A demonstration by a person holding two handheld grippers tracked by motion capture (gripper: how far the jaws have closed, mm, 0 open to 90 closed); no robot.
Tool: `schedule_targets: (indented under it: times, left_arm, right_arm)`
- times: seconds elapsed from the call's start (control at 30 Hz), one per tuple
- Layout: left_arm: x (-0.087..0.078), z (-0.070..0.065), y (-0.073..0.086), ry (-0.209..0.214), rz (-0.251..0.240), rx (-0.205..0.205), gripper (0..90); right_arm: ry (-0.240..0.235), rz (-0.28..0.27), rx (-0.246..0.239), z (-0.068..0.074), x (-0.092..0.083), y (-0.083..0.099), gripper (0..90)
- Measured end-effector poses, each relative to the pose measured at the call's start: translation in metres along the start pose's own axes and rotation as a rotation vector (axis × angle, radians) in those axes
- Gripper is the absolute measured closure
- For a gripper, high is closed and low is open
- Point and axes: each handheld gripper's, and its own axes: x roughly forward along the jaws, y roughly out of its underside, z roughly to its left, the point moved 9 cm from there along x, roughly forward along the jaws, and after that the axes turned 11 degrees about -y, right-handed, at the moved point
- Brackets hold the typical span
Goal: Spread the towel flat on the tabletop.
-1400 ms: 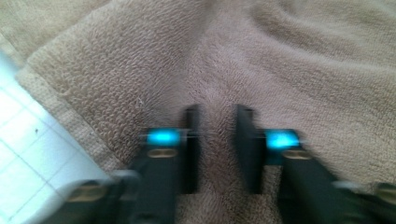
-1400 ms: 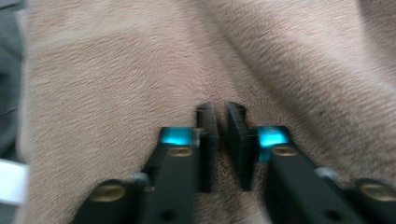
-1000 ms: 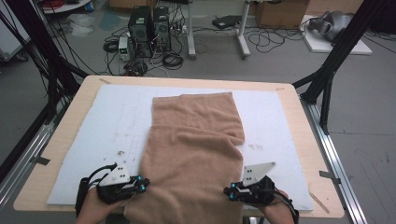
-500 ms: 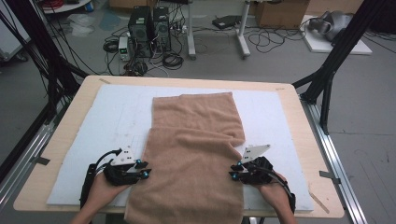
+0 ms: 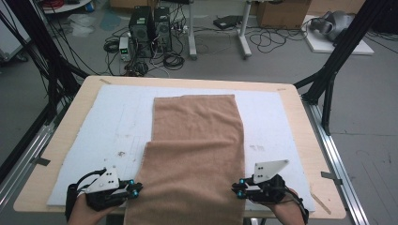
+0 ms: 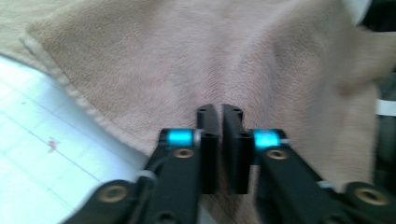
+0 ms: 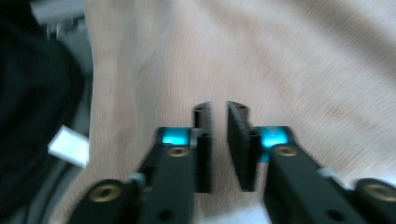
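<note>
Both pairs of jaws have just been opening, a narrow gap in each, nothing between them. Left gripper (image 6: 219,109) and right gripper (image 7: 219,106) face brown towel (image 5: 197,145); the high view shows it folded on the white mat (image 5: 94,122).

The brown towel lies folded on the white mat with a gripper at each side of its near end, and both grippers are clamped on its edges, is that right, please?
Not quite: neither gripper is clamped on it. The brown towel does lie folded on the white mat, with the left gripper and right gripper beside its near end. But the left gripper view and right gripper view show each pair of jaws slightly apart with nothing between them; they have just been opening.
</note>
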Motion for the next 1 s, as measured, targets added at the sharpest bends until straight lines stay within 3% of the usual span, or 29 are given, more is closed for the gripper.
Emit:
schedule_targets:
  times: [0.07, 0.17, 0.23, 0.27, 0.33, 0.4, 0.5, 0.6, 0.8, 0.87, 0.9, 1.0]
  left_arm:
    - [0.004, 0.007, -0.006, -0.021, -0.012, -0.005, 68.8]
    - [0.022, 0.024, -0.012, -0.06, -0.01, -0.012, 65.2]
    - [0.038, 0.027, -0.007, -0.044, 0.032, -0.026, 62.2]
    - [0.045, 0.026, -0.002, -0.035, 0.064, -0.021, 62.1]
    - [0.054, 0.021, 0.008, -0.013, 0.11, 0.006, 69.5]
    - [0.052, 0.017, 0.009, -0.029, 0.075, 0.014, 86.9]
    - [0.043, 0.014, 0.012, -0.045, 0.074, 0.017, 88.2]
    - [0.03, 0.01, 0.016, -0.053, 0.06, 0.018, 88.4]
    - [0.004, -0.006, 0.021, -0.029, 0.037, 0.006, 88.3]
    - [0.002, -0.007, 0.02, -0.014, 0.025, 0.001, 87.6]
    - [0.002, -0.005, 0.017, -0.025, 0.021, 0.0, 80.7]
    - [0.008, 0.004, 0.01, -0.047, 0.006, -0.017, 74.3]
  right_arm:
    - [0.048, 0.012, 0.003, -0.009, -0.004, -0.002, 71.9]
    - [0.072, 0.07, 0.014, -0.028, 0.004, 0.001, 65.4]
    - [0.025, 0.095, 0.054, -0.034, 0.013, 0.007, 62.9]
    - [0.026, 0.117, 0.054, -0.037, 0.018, 0.011, 62.5]
    - [0.004, 0.152, 0.077, -0.041, 0.026, 0.022, 64.7]
    - [-0.007, 0.146, 0.089, -0.041, 0.033, 0.03, 73.8]
    - [-0.017, 0.116, 0.095, -0.038, 0.033, 0.03, 86.5]
    - [-0.033, 0.127, 0.072, -0.033, 0.038, 0.027, 88.0]
    - [-0.116, 0.13, 0.021, -0.009, 0.044, 0.019, 88.4]
    - [-0.077, 0.104, 0.016, -0.01, 0.039, 0.014, 80.6]
    - [-0.047, 0.098, 0.029, -0.014, 0.036, 0.014, 80.0]
    - [-0.007, 0.107, 0.056, -0.025, 0.033, 0.018, 77.4]
